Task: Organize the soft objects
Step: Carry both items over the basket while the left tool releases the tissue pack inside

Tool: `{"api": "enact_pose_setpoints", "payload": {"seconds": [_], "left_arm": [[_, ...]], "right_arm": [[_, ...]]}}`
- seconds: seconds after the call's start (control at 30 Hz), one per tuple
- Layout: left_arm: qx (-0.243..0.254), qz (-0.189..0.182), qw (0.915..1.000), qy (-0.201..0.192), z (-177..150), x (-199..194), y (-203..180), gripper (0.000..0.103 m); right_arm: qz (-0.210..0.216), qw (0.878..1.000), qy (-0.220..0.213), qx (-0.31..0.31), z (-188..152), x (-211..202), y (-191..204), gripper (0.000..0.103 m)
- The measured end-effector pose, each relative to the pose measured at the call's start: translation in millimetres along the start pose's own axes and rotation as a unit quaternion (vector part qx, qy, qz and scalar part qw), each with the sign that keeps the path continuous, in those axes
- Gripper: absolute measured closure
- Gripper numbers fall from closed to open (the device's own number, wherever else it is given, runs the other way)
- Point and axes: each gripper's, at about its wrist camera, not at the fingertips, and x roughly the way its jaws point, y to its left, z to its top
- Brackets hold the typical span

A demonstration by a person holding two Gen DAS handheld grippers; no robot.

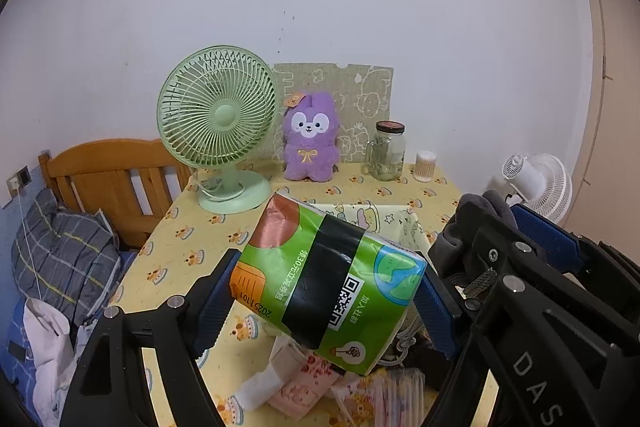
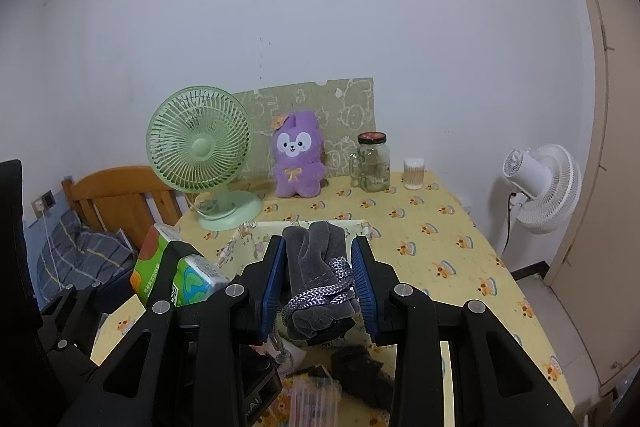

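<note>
My left gripper (image 1: 326, 291) is shut on a green tissue pack (image 1: 332, 283) and holds it tilted above the table. The pack also shows in the right wrist view (image 2: 176, 267). My right gripper (image 2: 320, 267) is shut on a grey drawstring pouch (image 2: 318, 267) with a woven cord, held above a pale fabric storage box (image 2: 264, 231). That pouch shows in the left wrist view (image 1: 468, 227) at the right. A purple plush toy (image 1: 310, 139) sits upright at the back of the table.
A green desk fan (image 1: 218, 123), a glass jar (image 1: 386, 151) and a cotton swab tub (image 1: 425, 166) stand at the back. Pink cloths (image 1: 296, 379) and packets lie below the grippers. A wooden bed headboard (image 1: 112, 179) is left, a white fan (image 2: 544, 187) right.
</note>
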Motion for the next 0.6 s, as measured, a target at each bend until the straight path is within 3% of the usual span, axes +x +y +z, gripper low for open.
{"api": "enact_pose_setpoints", "payload": {"seconds": [0.6], "left_arm": [[0.003, -0.011, 0.9999, 0.013, 23, 61, 5, 0.02]], "right_arm": [[-0.009, 1.0, 0.005, 0.007, 22, 64, -3, 0.066]]}}
